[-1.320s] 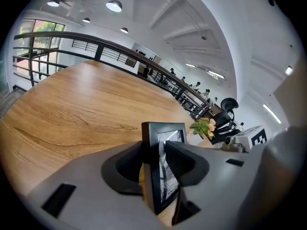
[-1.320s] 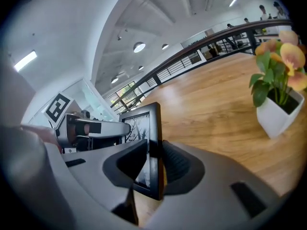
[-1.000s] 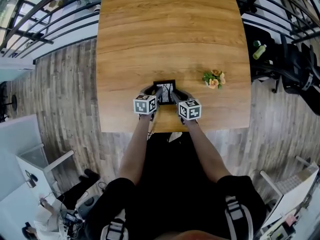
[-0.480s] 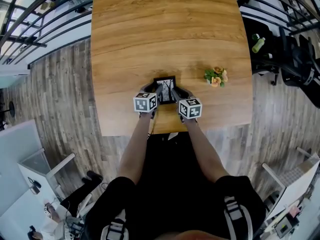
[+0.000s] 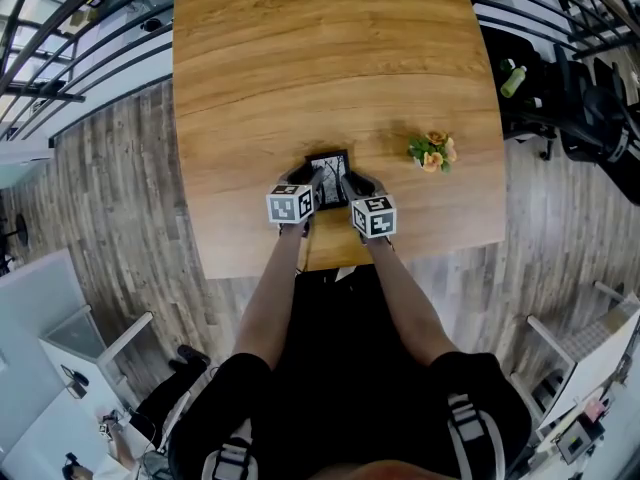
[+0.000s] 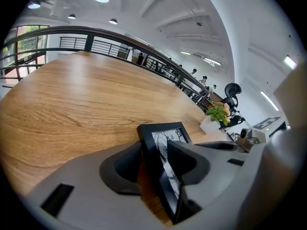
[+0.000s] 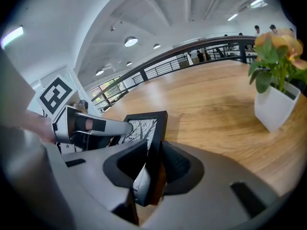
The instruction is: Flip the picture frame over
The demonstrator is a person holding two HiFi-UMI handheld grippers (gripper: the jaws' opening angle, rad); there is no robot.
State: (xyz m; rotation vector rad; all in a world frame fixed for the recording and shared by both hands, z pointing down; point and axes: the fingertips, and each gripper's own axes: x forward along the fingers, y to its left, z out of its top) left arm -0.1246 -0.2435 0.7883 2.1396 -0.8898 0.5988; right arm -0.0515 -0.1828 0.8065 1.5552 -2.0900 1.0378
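Nearest me, right gripper [image 7: 154, 145]: jaws narrow, clamped on the right edge of the black rectangular picture frame with a bare-tree print [image 5: 329, 174]. One pad is on the glass, the other on the back.

Left gripper [image 6: 154, 145]: jaws stand wider, around the frame's left edge. Both pads look to touch it, but the frame sits skewed between them. I judge this the weaker grip.

Frame location: tipped up between the two grippers, close to the near edge of the light wooden table [image 5: 320, 58], print side showing. I cannot tell if its lower edge rests on the table.

Risks, my judgement:
- The skewed left hold may let the frame pivot or slide out as I turn it, leaving the right jaws with one edge only.
- If the grippers do not turn together, the frame gets twisted.
- A pad bears on the glass, so squeezing harder is unwise.
- A drop this near the table edge could send it off the table.

The small white pot of orange flowers [image 7: 276, 104] is farther right and well apart, so I expect no clash.

View notes: the head view gives layout and table margin, not pad contact. Each gripper view shows its own grip. The right one also shows the left gripper's arm across the print. Only these two show the black railing [image 6: 103, 46] beyond the table's far side.
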